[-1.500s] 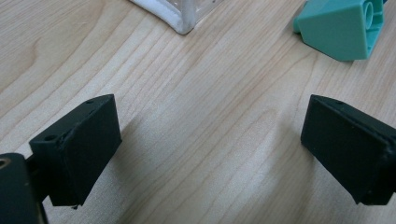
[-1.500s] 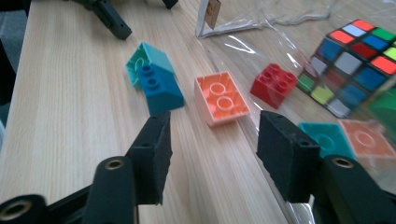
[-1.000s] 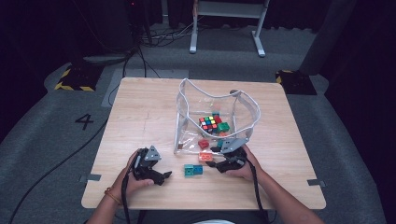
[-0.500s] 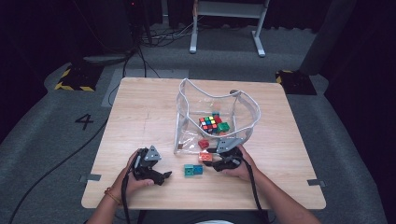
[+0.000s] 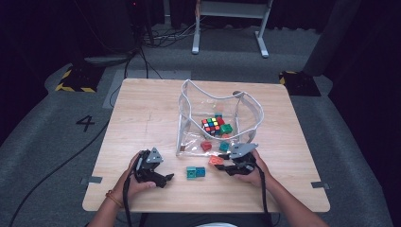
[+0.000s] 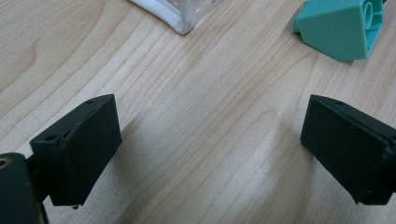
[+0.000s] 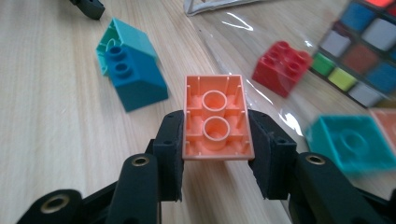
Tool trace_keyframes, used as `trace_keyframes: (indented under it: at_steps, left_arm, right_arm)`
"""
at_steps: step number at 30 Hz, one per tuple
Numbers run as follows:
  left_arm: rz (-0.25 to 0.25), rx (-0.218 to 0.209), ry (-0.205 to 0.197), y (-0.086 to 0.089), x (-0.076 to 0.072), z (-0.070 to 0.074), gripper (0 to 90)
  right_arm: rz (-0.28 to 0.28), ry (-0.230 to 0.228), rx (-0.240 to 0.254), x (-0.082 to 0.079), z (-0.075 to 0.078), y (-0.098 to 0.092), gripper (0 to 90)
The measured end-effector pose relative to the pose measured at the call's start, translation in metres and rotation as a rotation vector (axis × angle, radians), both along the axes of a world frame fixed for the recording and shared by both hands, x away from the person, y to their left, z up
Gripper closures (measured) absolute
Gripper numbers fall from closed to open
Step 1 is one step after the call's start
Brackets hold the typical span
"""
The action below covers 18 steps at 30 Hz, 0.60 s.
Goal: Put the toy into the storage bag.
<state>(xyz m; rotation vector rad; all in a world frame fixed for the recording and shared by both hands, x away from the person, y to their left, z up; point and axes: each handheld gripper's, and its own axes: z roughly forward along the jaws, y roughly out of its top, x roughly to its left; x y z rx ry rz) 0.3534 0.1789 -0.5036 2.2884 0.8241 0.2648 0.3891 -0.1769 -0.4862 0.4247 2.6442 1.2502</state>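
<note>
The right gripper [image 7: 215, 154] lies low over the table [image 5: 142, 118], its jaws just closed on an orange brick [image 7: 215, 119] near the clear bag [image 5: 189, 118]; the left gripper [image 6: 210, 149] rests wide apart, w/ nothing between.

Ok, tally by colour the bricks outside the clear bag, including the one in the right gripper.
Orange brick: 1, in the right gripper, whose jaws have just been closing on it
Teal brick: 1
Blue brick: 1
Total: 3
</note>
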Motion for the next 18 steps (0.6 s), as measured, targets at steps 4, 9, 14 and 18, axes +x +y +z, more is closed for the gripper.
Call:
trace_keyframes:
  at_steps: [4,9,14,18]
  left_arm:
    - [0.000,0.000,0.000,0.000,0.000,0.000,5.1]
    - [0.000,0.000,0.000,0.000,0.000,0.000,5.1]
    - [0.000,0.000,0.000,0.000,0.000,0.000,5.1]
    - [0.000,0.000,0.000,0.000,0.000,0.000,5.1]
  right_arm:
    - [-0.031,-0.001,-0.001,-0.009,0.004,-0.027,59.0]
    - [-0.077,-0.024,0.021,-0.016,0.009,-0.063,59.1]
    - [-0.166,-0.020,0.064,-0.019,0.015,-0.100,59.1]
    - [-0.237,-0.037,0.083,-0.016,0.021,-0.125,59.1]
